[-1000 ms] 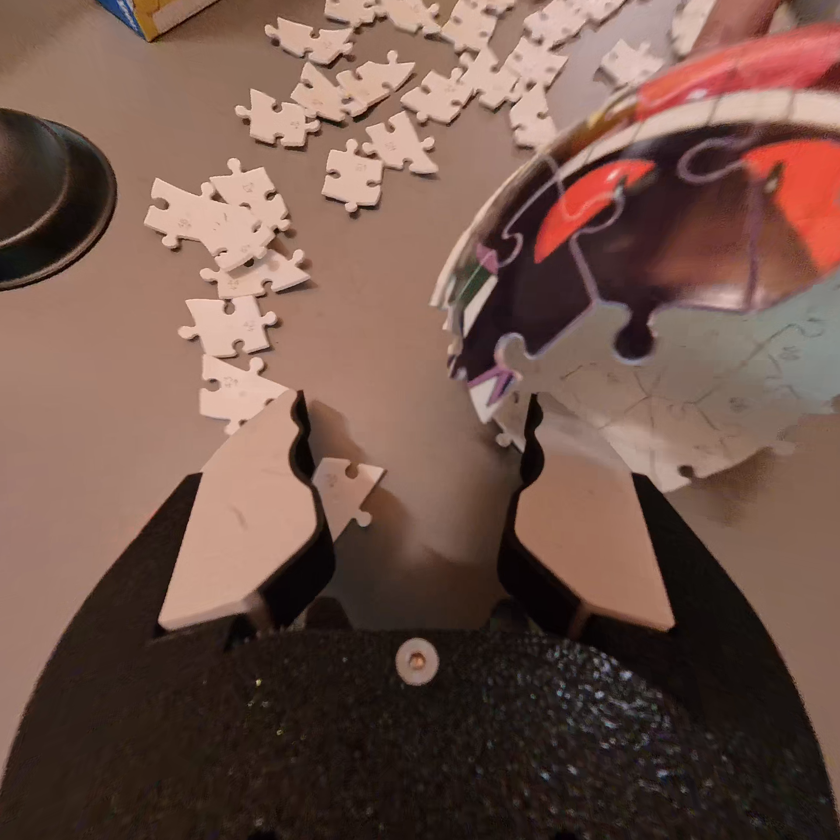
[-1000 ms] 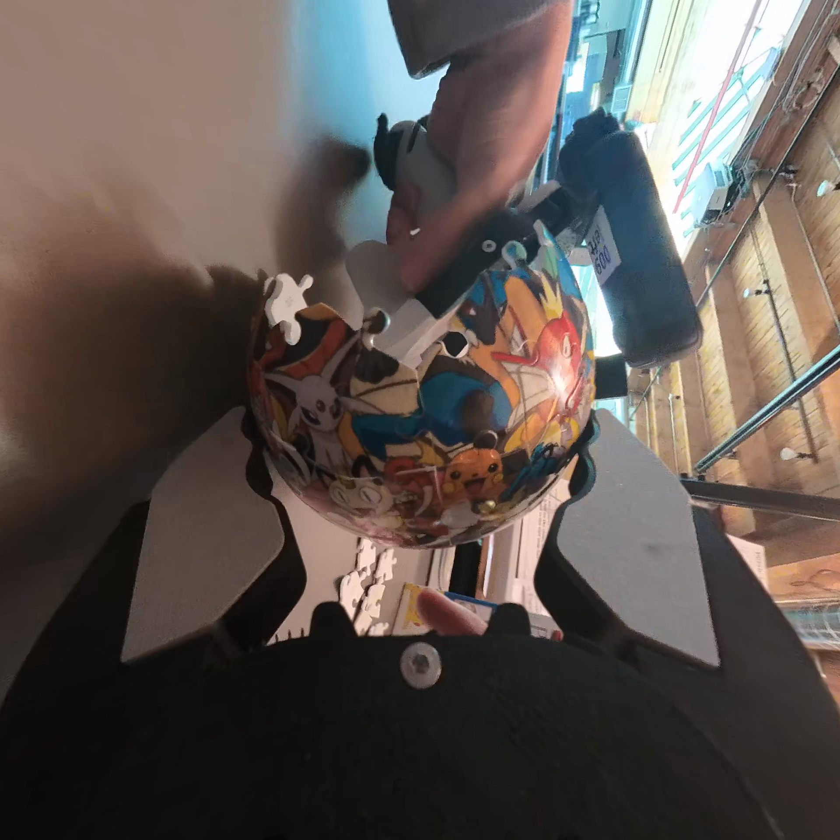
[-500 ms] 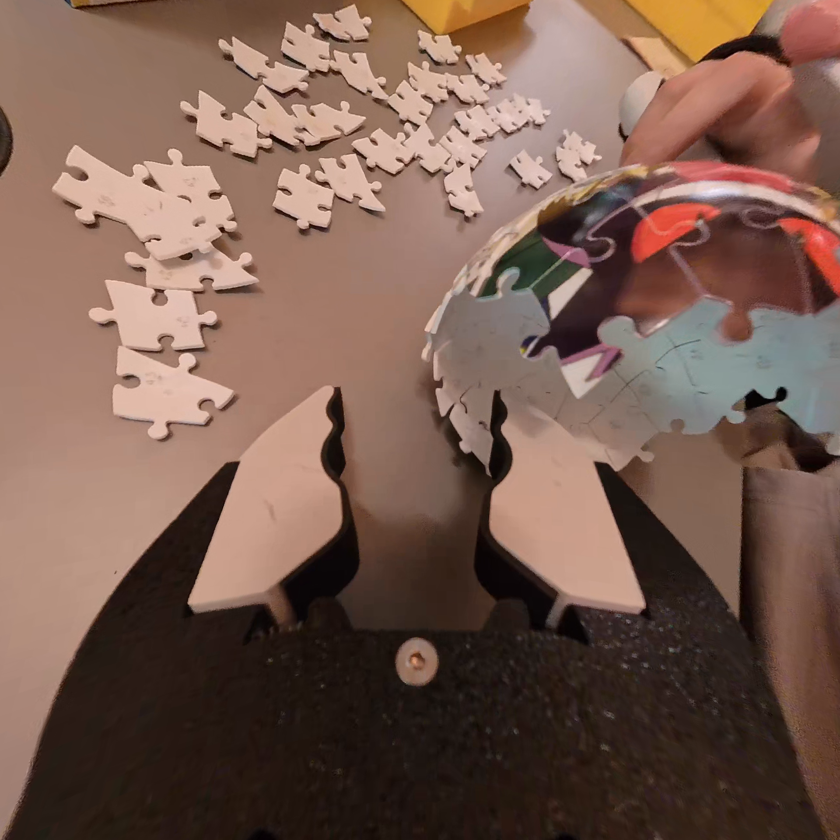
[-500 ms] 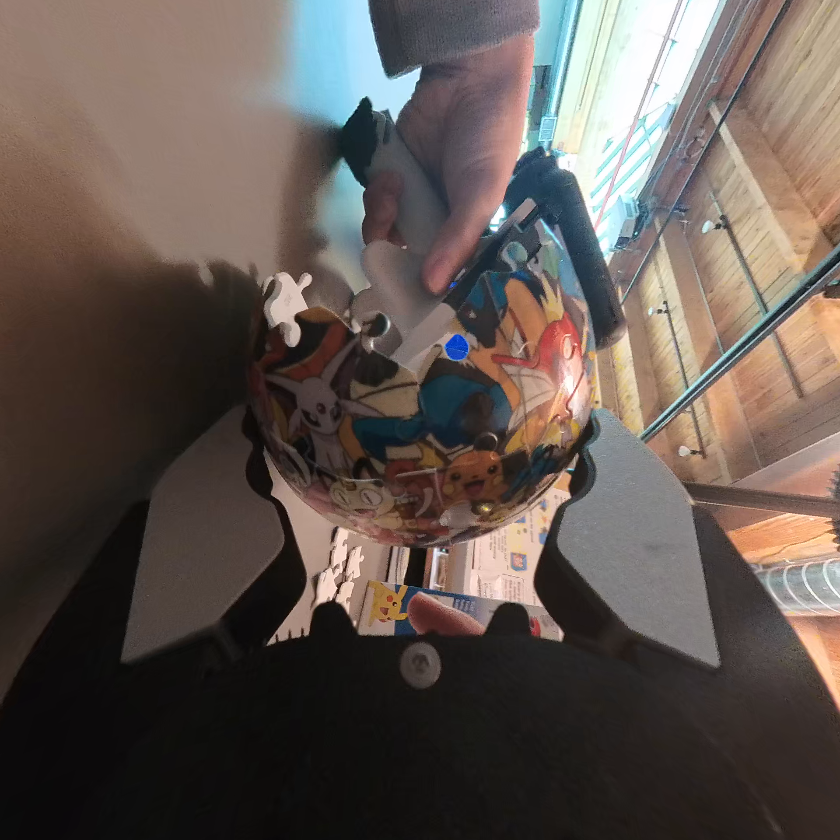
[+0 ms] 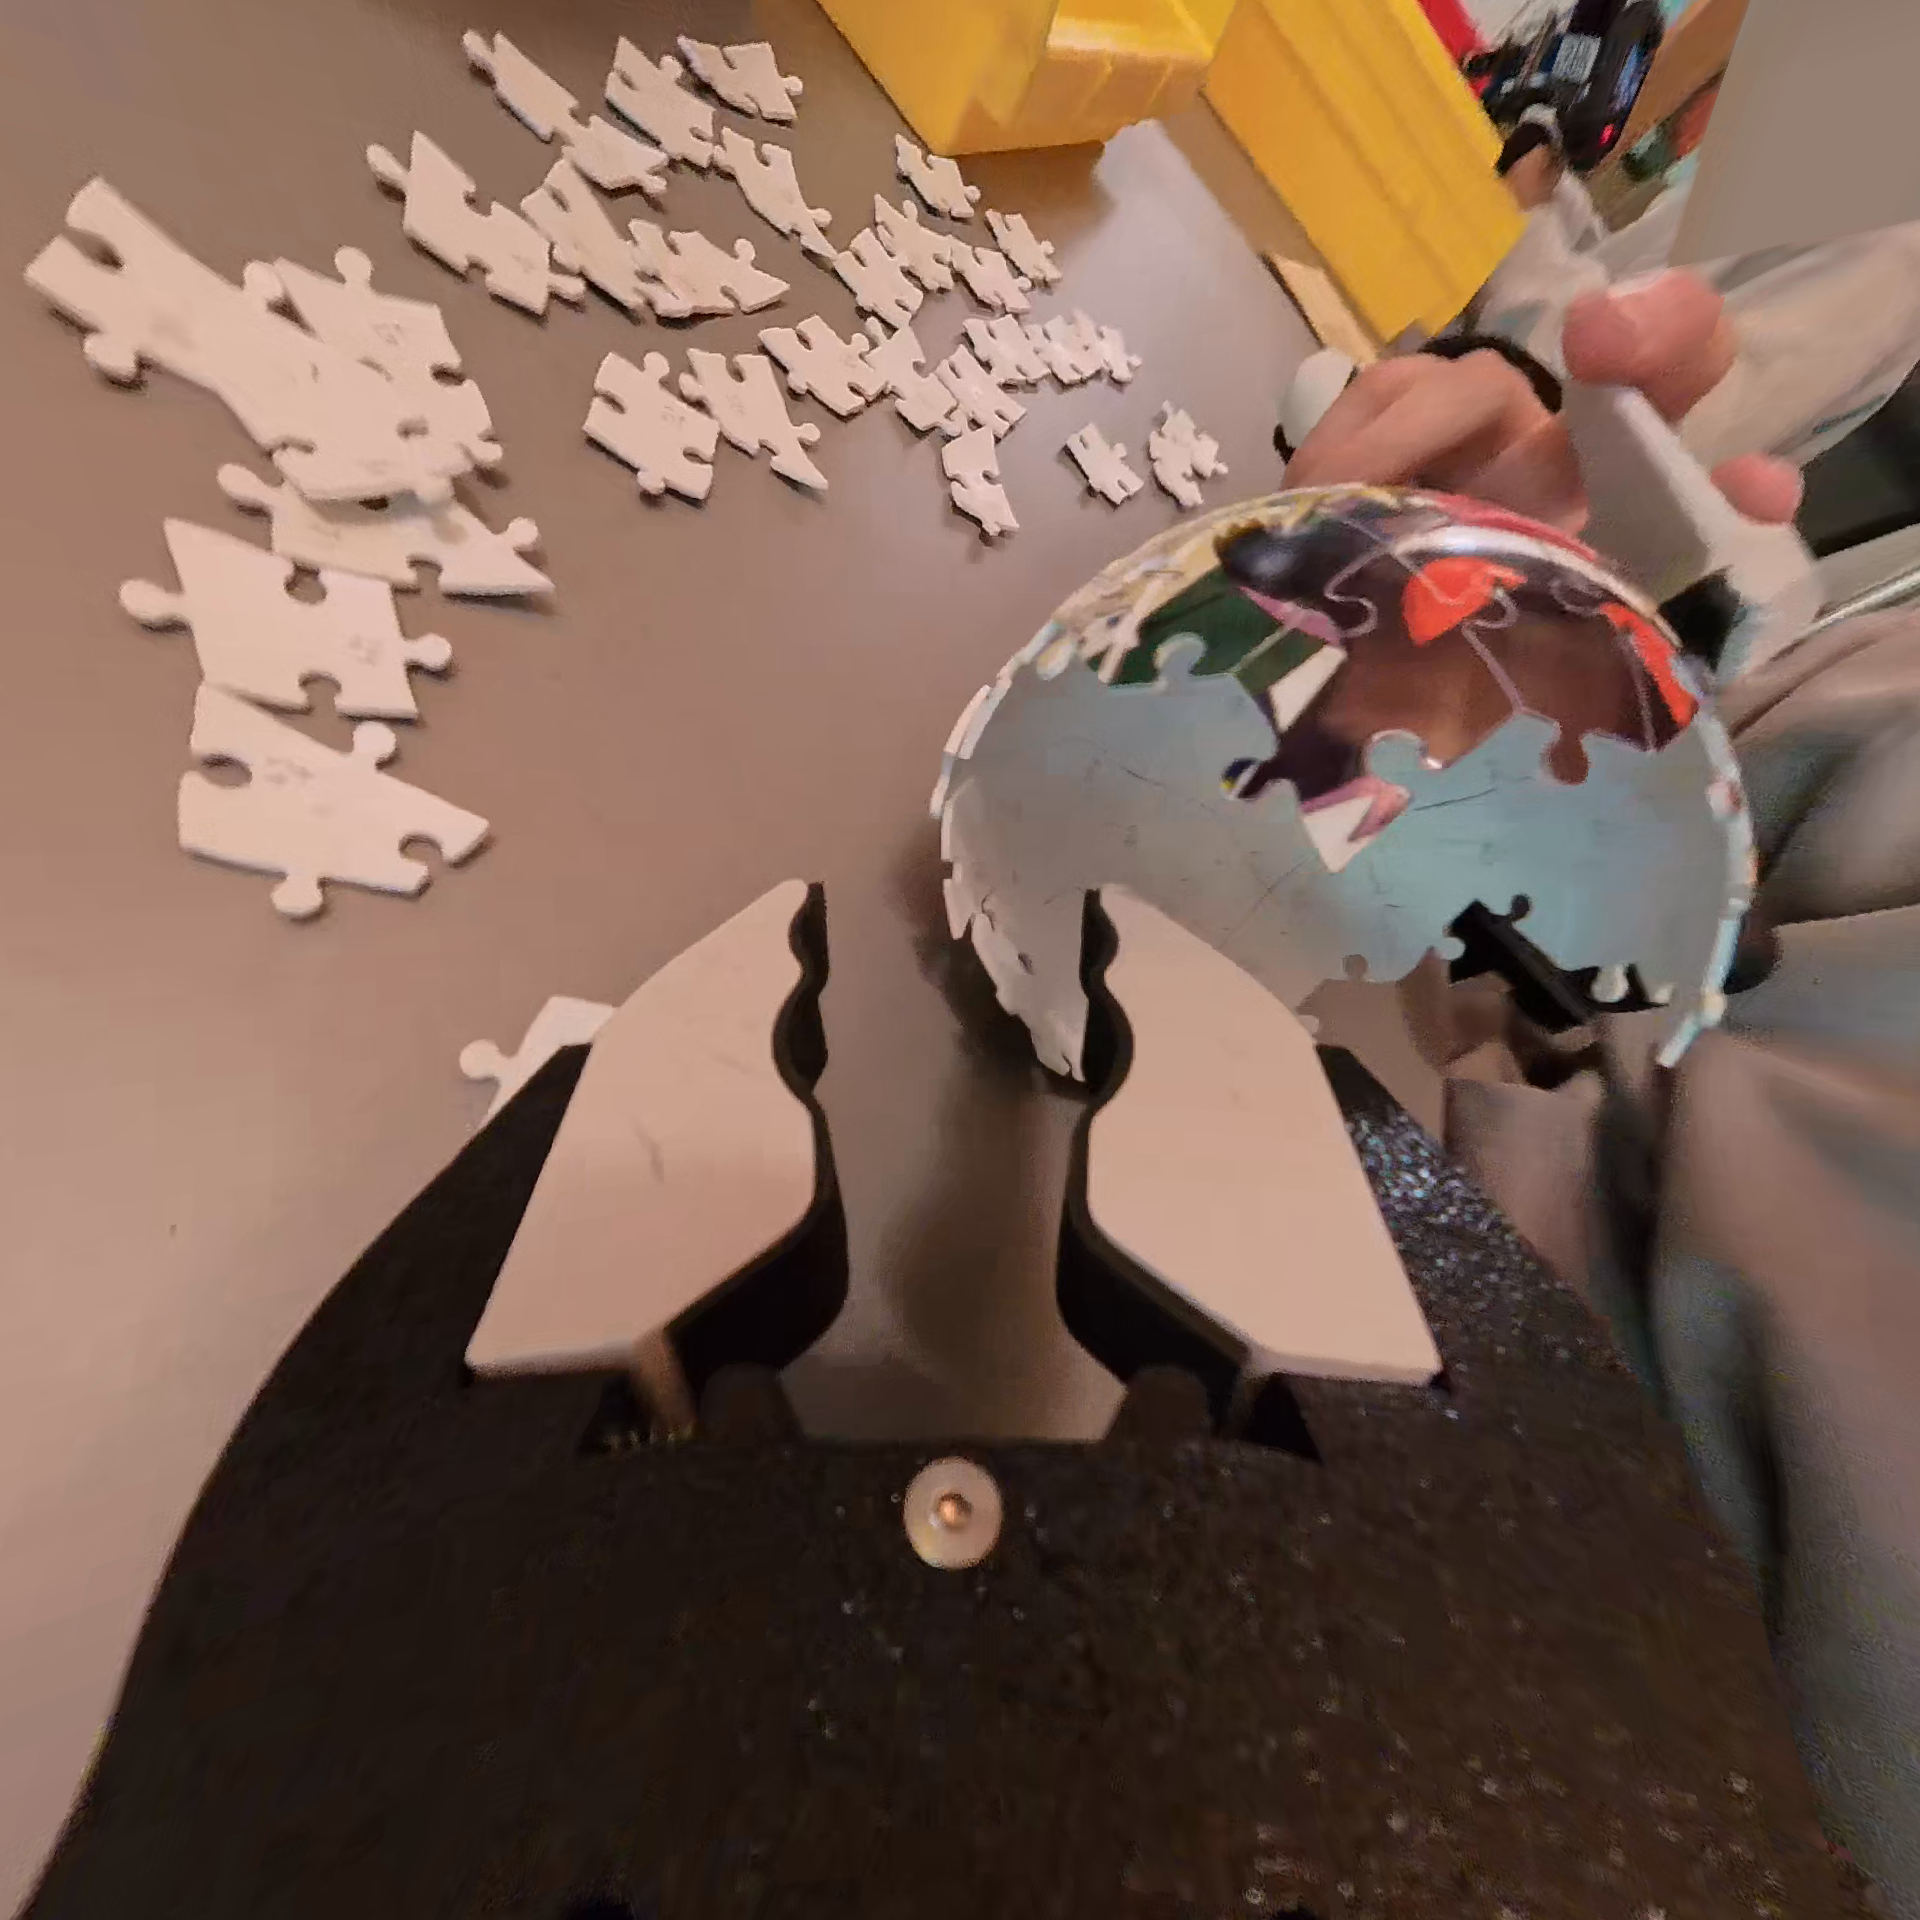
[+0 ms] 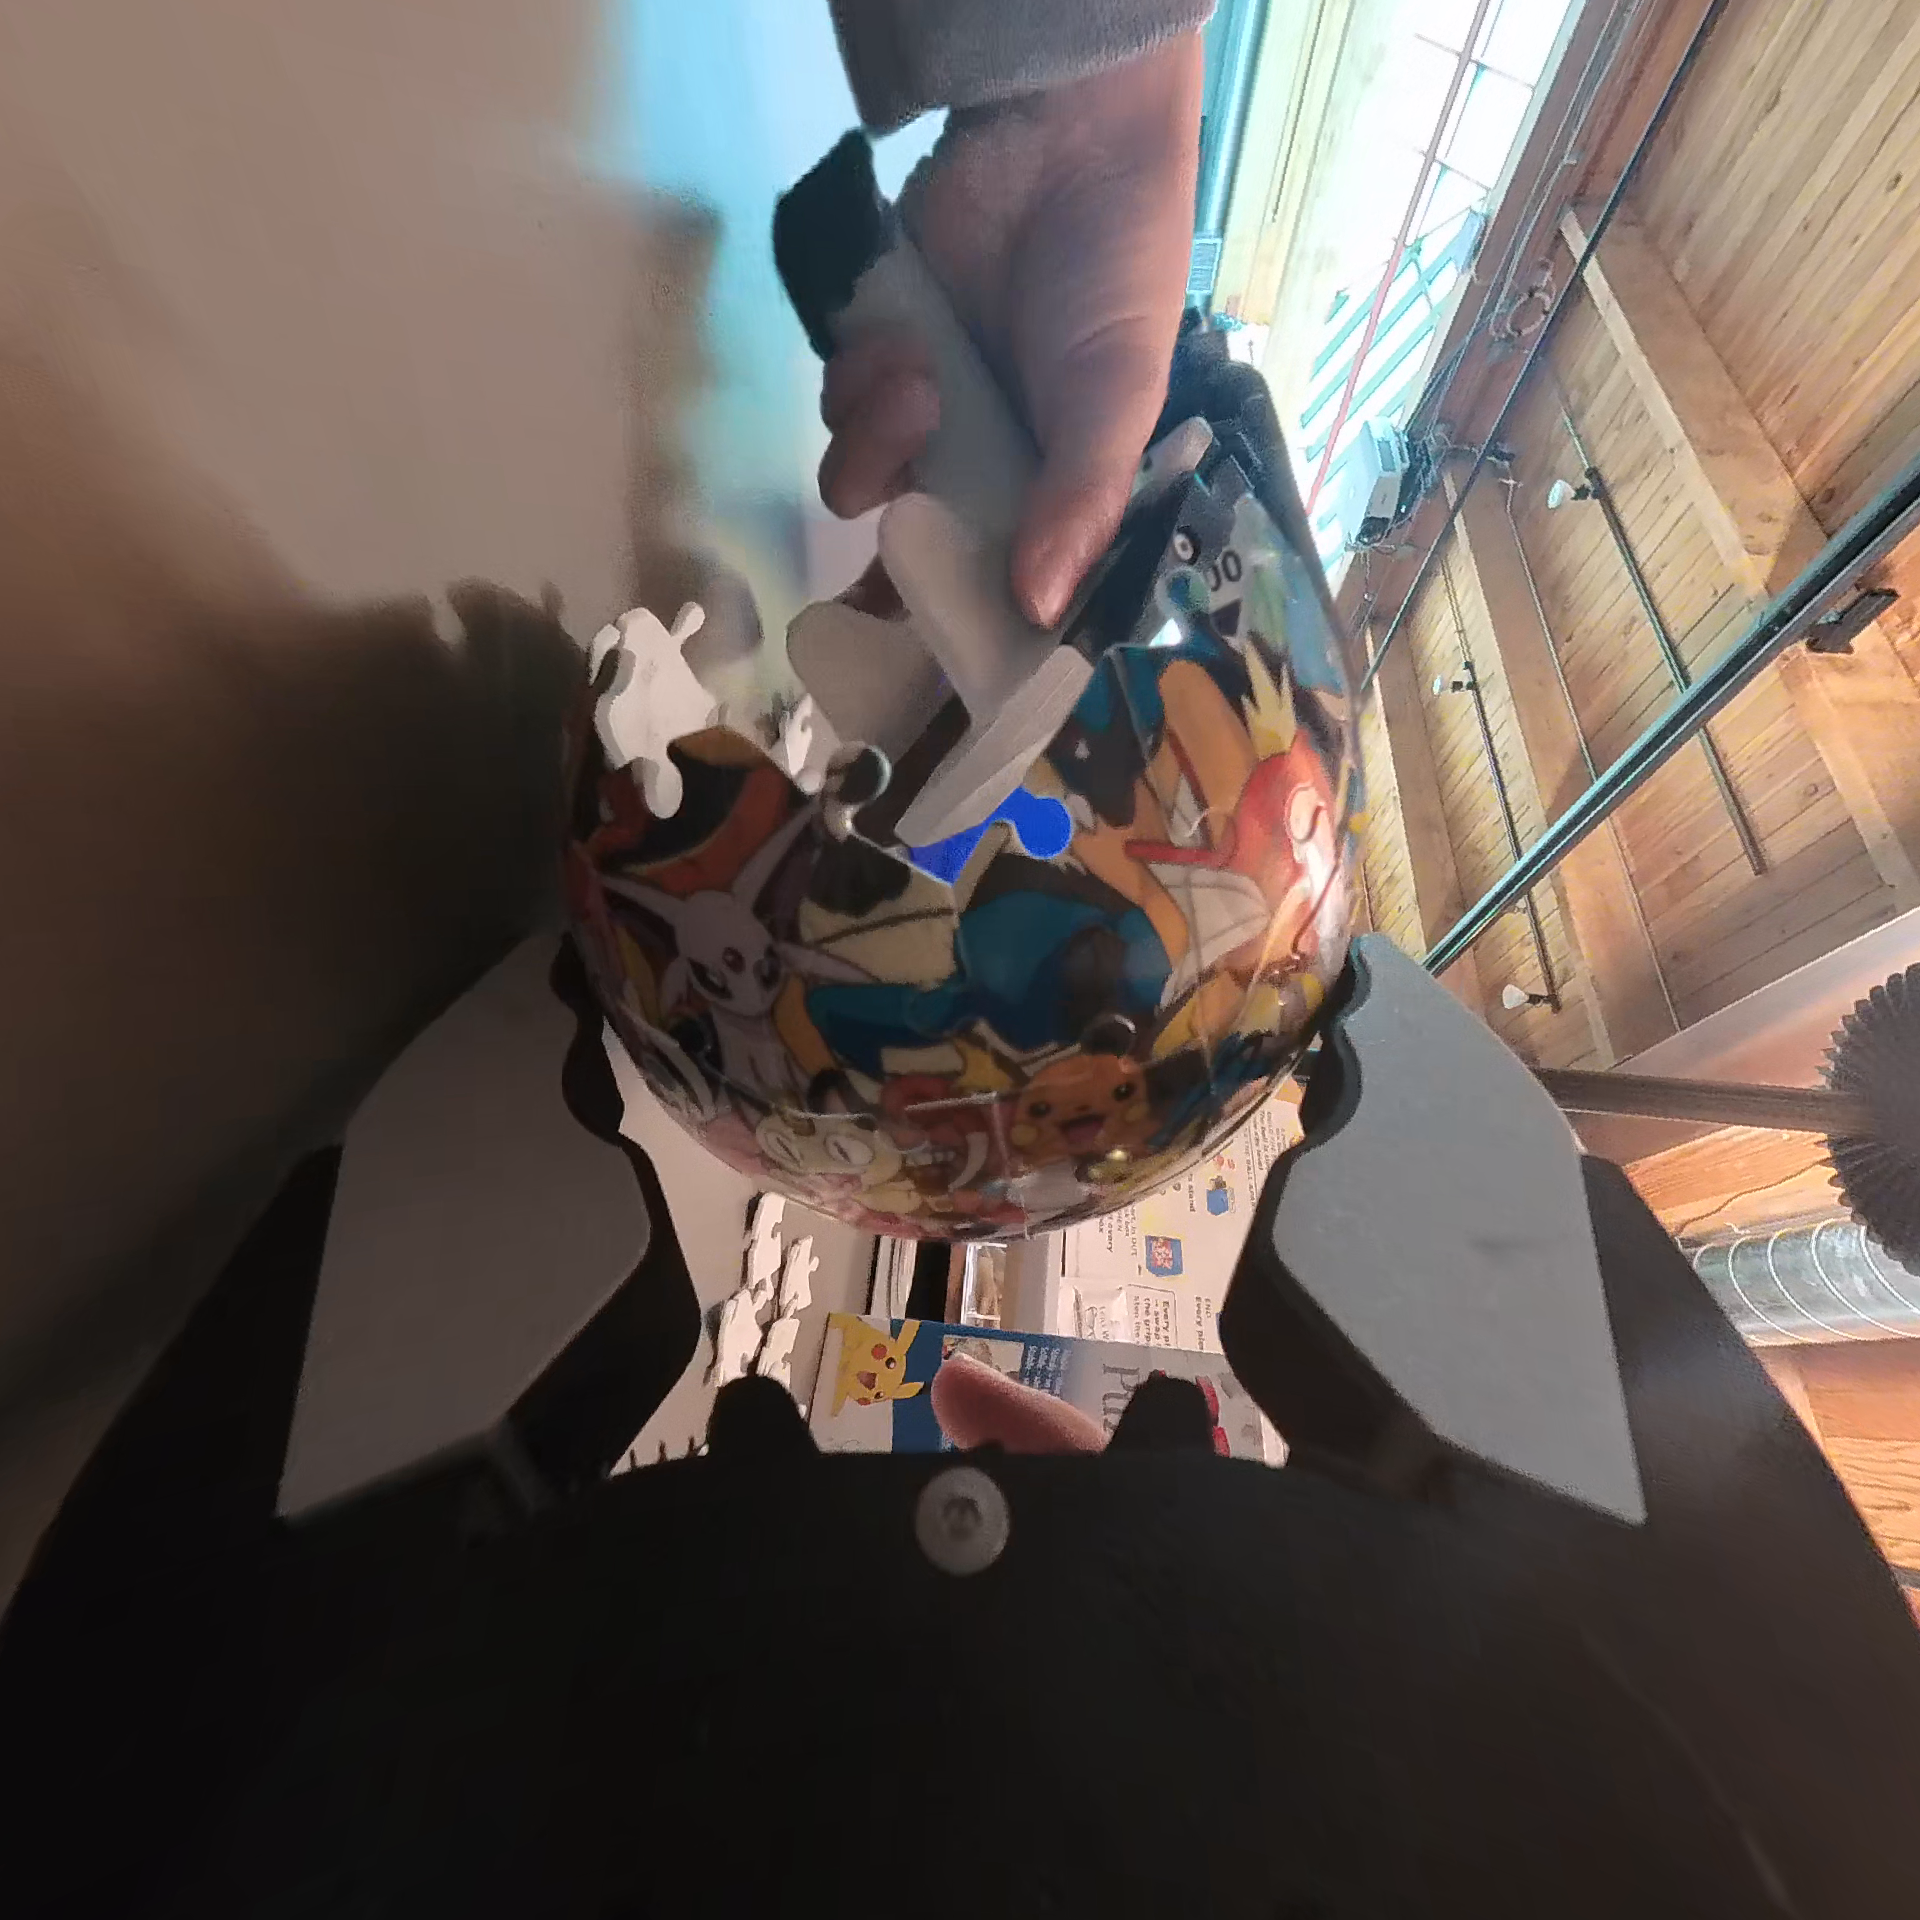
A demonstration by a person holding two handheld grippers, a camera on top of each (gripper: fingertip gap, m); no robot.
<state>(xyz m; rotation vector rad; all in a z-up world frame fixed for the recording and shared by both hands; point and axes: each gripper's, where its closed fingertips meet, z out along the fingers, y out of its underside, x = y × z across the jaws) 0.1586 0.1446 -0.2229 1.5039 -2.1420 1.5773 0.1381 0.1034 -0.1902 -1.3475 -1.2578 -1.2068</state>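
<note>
Evidently the right claw [image 6: 961, 997] was holding a partly built spherical jigsaw puzzle [image 6: 966, 966], 1 glossy shell printed with cartoon creatures, its 2 fingers pressed against opposite sides of the ball near its widest girth. From the left wrist view the same puzzle ball [image 5: 1351, 769] hung above the grey desk [image 5: 727, 665], its open side showing the pale inner faces of the joined pieces and a jagged rim of tabs. The left claw [image 5: 951, 966] stood narrowly apart with nothing between its fingers; its right finger lay just beside, perhaps touching, the ball's lower rim, though contact could not be told. By the look of it the shell would be light, thin and fragile, slippery on its gloss, and likely to pop apart if squeezed hard or taken by the ragged edge; a gentle hold across the finished curve seemed safest. A person's hand [image 6: 1039, 343] gripped the left tool's handle above the ball. Loose white puzzle pieces [image 5: 665, 301] lay face down on the desk, roughly 30 or more, some overlapping so an exact count was not possible, and 1 further piece [image 5: 530, 1049] peeked out beside the left finger. 2 yellow boxes [image 5: 1351, 145] stood at the far edge, and 1 printed puzzle box [image 6: 997, 1382] showed beneath the ball.
</note>
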